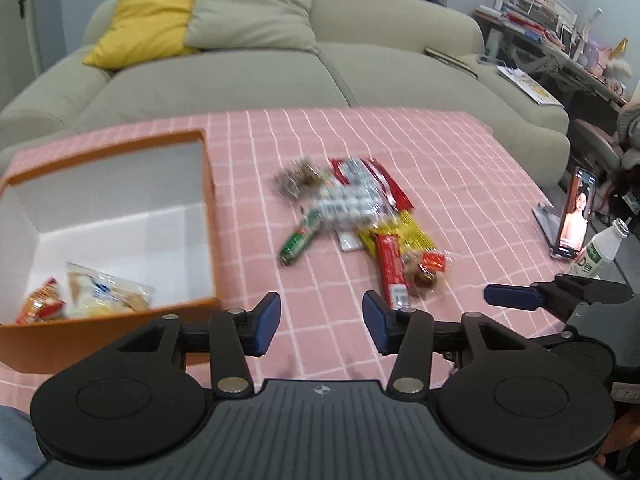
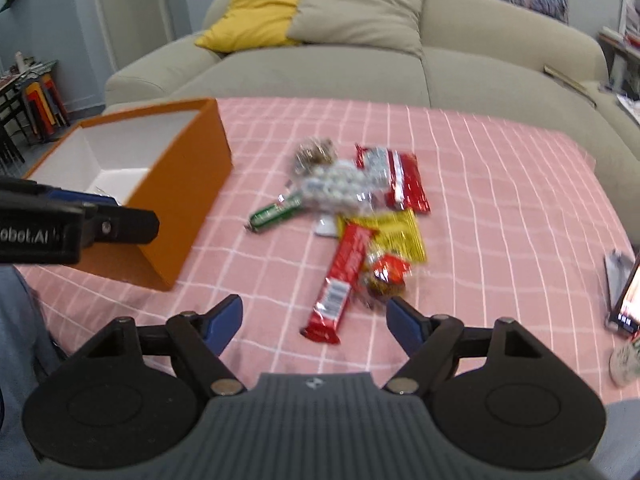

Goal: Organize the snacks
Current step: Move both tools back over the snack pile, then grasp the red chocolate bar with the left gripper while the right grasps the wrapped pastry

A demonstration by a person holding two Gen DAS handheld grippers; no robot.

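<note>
1. Pink checked tablecloth [image 1: 440,168] over the table, beige sofa [image 1: 224,80] behind at 12 o'clock with a yellow cushion [image 1: 148,20] and a beige cushion [image 1: 252,8].
2. Orange box [image 1: 208,208] with white inside, at 9 o'clock of the snack pile in the left wrist view; two wrapped snacks [image 1: 88,296] already lying in its near corner.
3. Loose snack pile [image 2: 360,216] on the cloth at mid-table, blurred: red bar [image 2: 340,280] nearest, yellow packet [image 2: 392,232] and a small red-and-clear wrapped sweet [image 2: 386,276] at its 3 o'clock, green stick [image 2: 276,212] at 10 o'clock, clear pack of white pieces [image 2: 340,188] and a red-and-white bag [image 2: 400,180] toward 12 o'clock.
4. Left gripper [image 1: 320,326]: jaws spread, nothing between the blue pads, hanging above bare cloth at 6 o'clock of the pile, beside the box's near corner.
5. Right gripper [image 2: 314,328]: jaws spread wider, pinching nothing, the near end of the red bar showing in the gap between the fingers; contact not discernible.
6. Phone [image 1: 576,216] propped upright and a white bottle [image 1: 596,252] at 3 o'clock near the table edge.
</note>
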